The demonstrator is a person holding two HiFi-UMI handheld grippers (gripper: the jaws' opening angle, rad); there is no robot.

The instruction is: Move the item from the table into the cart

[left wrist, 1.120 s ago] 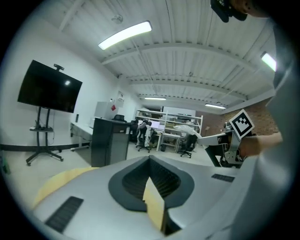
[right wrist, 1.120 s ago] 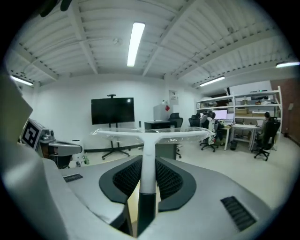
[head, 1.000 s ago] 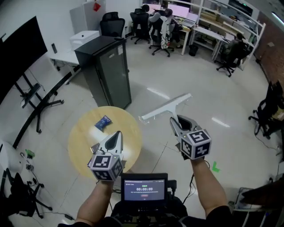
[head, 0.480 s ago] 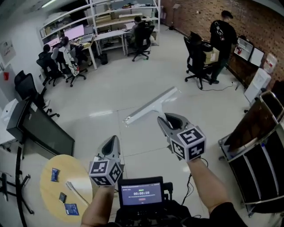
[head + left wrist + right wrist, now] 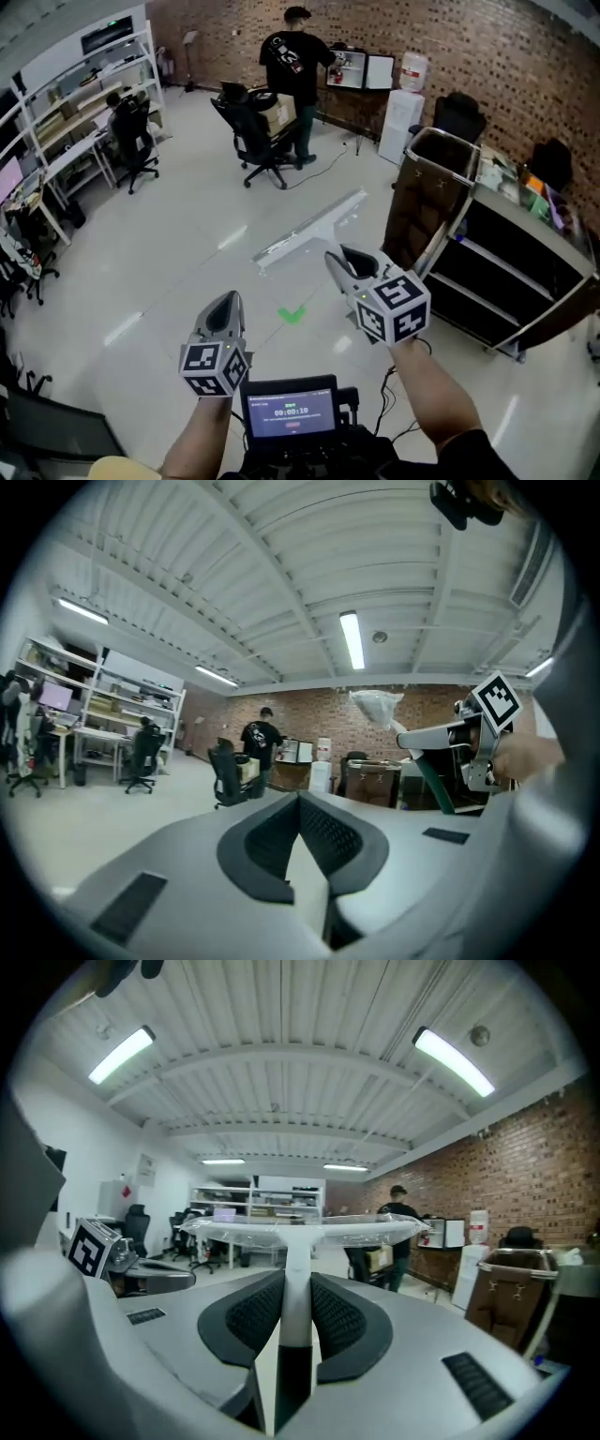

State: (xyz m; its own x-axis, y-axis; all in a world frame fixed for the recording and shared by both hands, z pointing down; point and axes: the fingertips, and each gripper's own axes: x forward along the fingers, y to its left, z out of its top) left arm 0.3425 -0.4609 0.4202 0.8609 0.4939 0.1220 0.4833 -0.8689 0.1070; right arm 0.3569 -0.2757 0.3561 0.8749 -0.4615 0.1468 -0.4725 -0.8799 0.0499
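A white T-shaped squeegee [image 5: 310,229] in clear plastic wrap sticks out in front of me, its handle clamped between the pads of my right gripper [image 5: 340,260]. In the right gripper view the squeegee [image 5: 298,1232] stands straight up from the jaws of the right gripper [image 5: 287,1309]. My left gripper [image 5: 228,302] hangs lower at the left, shut with nothing in it; its own view shows the left gripper [image 5: 302,804] with pads pressed together. The dark shelved cart [image 5: 494,255] stands on the floor to the right of the right gripper.
A person [image 5: 296,58] stands at the back by an office chair [image 5: 255,134] and a water dispenser [image 5: 403,105]. A green tape mark [image 5: 292,315] lies on the floor ahead. A small screen [image 5: 291,409] sits at my chest. The round table's edge [image 5: 120,467] shows bottom left.
The view has swung right, from the round table to the brick wall and the cart. The table slid off to the lower left. The right gripper kept the squeegee; the left stayed shut.
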